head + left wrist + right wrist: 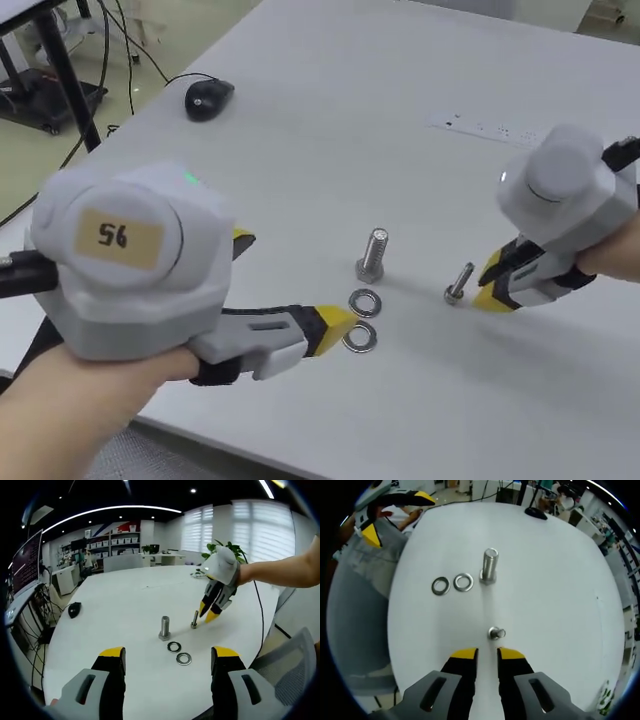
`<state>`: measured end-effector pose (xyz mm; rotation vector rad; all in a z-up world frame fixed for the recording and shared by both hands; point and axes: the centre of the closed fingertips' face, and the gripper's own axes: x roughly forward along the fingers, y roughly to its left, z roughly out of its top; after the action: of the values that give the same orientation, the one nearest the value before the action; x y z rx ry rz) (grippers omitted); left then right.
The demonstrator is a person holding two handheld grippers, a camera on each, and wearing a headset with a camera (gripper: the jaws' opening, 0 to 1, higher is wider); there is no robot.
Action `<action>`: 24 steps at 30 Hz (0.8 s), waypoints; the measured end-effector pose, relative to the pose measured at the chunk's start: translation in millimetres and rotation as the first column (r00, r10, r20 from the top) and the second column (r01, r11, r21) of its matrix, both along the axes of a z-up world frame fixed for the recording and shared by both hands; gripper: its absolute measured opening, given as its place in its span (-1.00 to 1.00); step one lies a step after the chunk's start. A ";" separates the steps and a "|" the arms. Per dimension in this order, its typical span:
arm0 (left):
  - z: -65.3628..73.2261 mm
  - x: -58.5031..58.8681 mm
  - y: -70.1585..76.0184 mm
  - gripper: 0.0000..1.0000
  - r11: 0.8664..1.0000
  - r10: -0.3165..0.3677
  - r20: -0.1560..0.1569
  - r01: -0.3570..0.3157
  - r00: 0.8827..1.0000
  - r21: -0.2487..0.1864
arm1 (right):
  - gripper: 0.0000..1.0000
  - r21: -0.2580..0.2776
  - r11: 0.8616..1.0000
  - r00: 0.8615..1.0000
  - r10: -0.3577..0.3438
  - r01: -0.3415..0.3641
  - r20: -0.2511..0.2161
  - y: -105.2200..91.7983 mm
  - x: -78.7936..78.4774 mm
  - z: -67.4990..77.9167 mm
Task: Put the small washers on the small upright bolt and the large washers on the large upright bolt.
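White bench (300,130), mouse (209,97) near its left edge, shelves (122,540) and blinds (250,530) beyond; left gripper (168,654) fingers wide apart, right gripper (487,653) fingers narrowly apart by small bolt (496,632).

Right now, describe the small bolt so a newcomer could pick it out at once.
On the white table, two bolts stand on their heads near the middle. The small bolt is the one just off the yellow tips of the right gripper. It is thinner and shorter than the large bolt, which has the two washers lying beside it.
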<state>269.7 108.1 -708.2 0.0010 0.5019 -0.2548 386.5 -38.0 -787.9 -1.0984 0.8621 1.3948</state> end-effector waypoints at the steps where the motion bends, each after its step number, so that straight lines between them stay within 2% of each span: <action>1: 0.4 -0.5 -0.3 0.38 1.000 -0.003 0.002 0.003 1.000 0.005 | -0.68 0.005 1.000 1.000 0.001 -0.001 -0.006 -0.3 -4.8 1.6; 2: 0.7 -1.0 -0.7 0.37 1.000 -0.005 0.003 0.005 1.000 0.005 | -0.68 0.011 1.000 1.000 0.000 0.000 -0.012 0.9 -8.0 2.4; 4: 1.1 -2.7 -2.4 0.37 1.000 -0.010 0.002 0.010 1.000 0.005 | -0.66 0.046 0.999 0.998 0.002 0.001 -0.065 6.2 -22.7 4.4; 7: 2.5 -5.8 -4.9 0.37 1.000 -0.016 0.006 0.015 1.000 0.011 | -0.65 0.057 0.998 0.997 0.027 -0.024 -0.066 11.2 -36.2 5.9; 9: 3.2 -7.8 -6.0 0.37 1.000 -0.016 0.007 0.016 1.000 0.010 | -0.64 0.065 0.997 0.995 0.048 -0.042 -0.091 18.4 -49.6 4.6; 15: 9.5 -11.9 -6.1 0.37 1.000 -0.014 0.023 0.014 1.000 0.012 | -0.60 0.058 0.990 0.984 0.133 -0.126 -0.118 44.6 -80.0 -11.7; 18: 12.3 -13.4 -4.3 0.37 1.000 -0.011 0.028 0.010 1.000 0.015 | -0.53 0.065 0.989 0.983 0.141 -0.134 -0.118 57.3 -82.3 -21.7; 24: 14.7 -16.7 -1.2 0.37 1.000 0.001 0.037 -0.002 0.999 0.016 | -0.48 0.055 0.994 0.987 0.105 -0.099 -0.123 71.1 -78.3 -34.0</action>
<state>253.0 106.9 -693.4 0.0209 0.4674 -0.2490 308.2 33.0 -821.9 -1.0384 0.8665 1.5760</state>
